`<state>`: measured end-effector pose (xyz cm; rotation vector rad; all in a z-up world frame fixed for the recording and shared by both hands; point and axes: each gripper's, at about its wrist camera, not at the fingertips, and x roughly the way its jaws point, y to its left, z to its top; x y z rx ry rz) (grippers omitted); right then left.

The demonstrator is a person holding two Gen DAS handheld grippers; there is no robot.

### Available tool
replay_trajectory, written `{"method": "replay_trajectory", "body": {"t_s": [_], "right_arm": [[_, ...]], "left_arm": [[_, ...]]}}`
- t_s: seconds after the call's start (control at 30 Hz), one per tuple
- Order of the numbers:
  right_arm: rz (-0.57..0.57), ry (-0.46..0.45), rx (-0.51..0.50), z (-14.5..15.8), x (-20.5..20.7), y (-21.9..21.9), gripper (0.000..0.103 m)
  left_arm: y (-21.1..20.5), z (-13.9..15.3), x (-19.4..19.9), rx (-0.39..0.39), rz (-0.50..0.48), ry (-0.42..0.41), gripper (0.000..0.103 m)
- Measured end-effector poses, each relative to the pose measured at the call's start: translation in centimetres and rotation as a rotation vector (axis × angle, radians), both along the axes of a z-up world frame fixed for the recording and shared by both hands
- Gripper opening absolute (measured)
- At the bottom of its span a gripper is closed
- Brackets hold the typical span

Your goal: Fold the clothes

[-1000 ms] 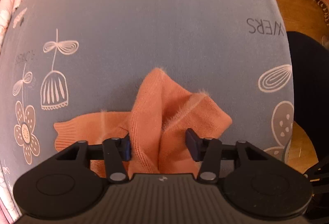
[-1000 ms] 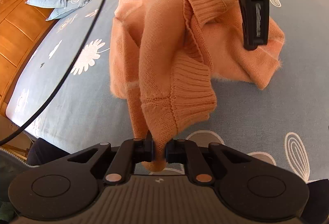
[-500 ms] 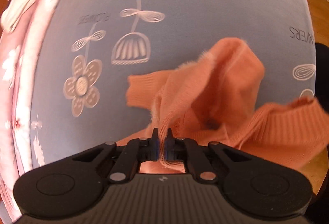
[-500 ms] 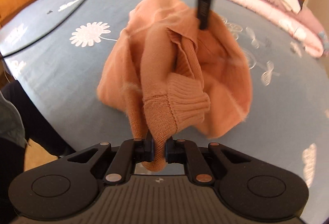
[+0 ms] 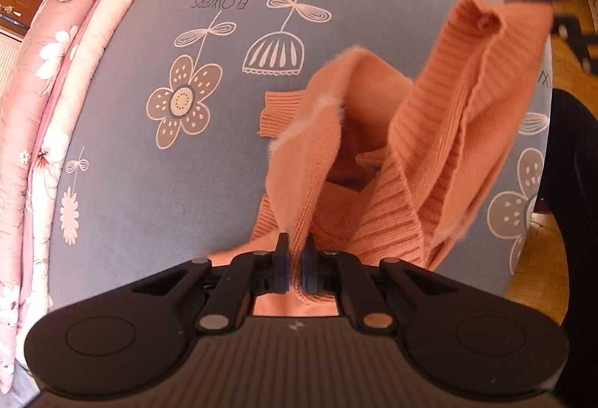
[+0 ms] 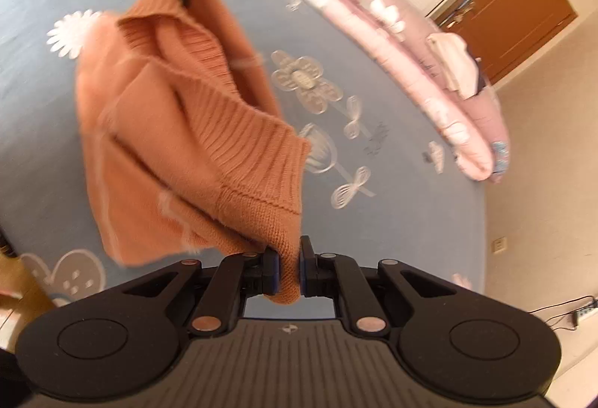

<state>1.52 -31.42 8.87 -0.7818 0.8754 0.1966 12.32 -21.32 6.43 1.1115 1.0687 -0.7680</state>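
Orange sweater (image 5: 429, 146) hanging mid-frame over the blue flowered bed (image 5: 149, 202), bunched up. Left claw (image 5: 294, 258) pinching a fuzzy edge, right claw (image 6: 287, 269) clamped on the ribbed hem.

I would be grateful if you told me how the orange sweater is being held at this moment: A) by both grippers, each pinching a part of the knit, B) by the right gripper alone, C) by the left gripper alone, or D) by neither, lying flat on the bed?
A: the left gripper and the right gripper are each closed on a fold of the orange sweater, which hangs bunched above the blue floral bedsheet.
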Motion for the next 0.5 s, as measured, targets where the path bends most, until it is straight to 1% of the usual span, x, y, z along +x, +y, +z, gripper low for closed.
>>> {"method": "replay_trajectory", "body": {"t_s": [0.1,0.13,0.2,0.27,0.33,0.37,0.43,0.5], "right_arm": [[0.018,-0.051,-0.059,1.0,0.9,0.4,0.011],[0.027,-0.087,-0.091,1.3,1.2,0.8,0.011],[0.032,-0.153,-0.116,2.1,2.0,1.7,0.011],[0.032,-0.19,-0.1,2.9,2.9,2.5,0.011],[0.022,-0.186,-0.063,3.2,4.0,3.2,0.011],[0.018,-0.161,-0.048,2.9,4.5,3.5,0.011],[0.008,-0.103,-0.041,1.0,5.2,3.8,0.011],[-0.005,-0.066,-0.051,-1.2,4.9,3.8,0.011]], "left_arm": [[1.3,1.2,0.2,0.029,0.01,-0.028,0.004],[1.9,1.6,0.2,0.022,0.024,-0.039,0.004],[3.3,2.6,0.2,0.0,0.053,-0.058,0.004],[4.9,3.3,0.5,-0.017,0.09,-0.065,0.004],[6.2,3.2,0.6,-0.024,0.126,-0.073,0.004],[6.6,2.9,0.7,-0.026,0.142,-0.077,0.004],[7.3,2.2,0.8,-0.041,0.17,-0.075,0.004],[7.2,1.1,1.2,-0.089,0.198,-0.058,0.004]]}}
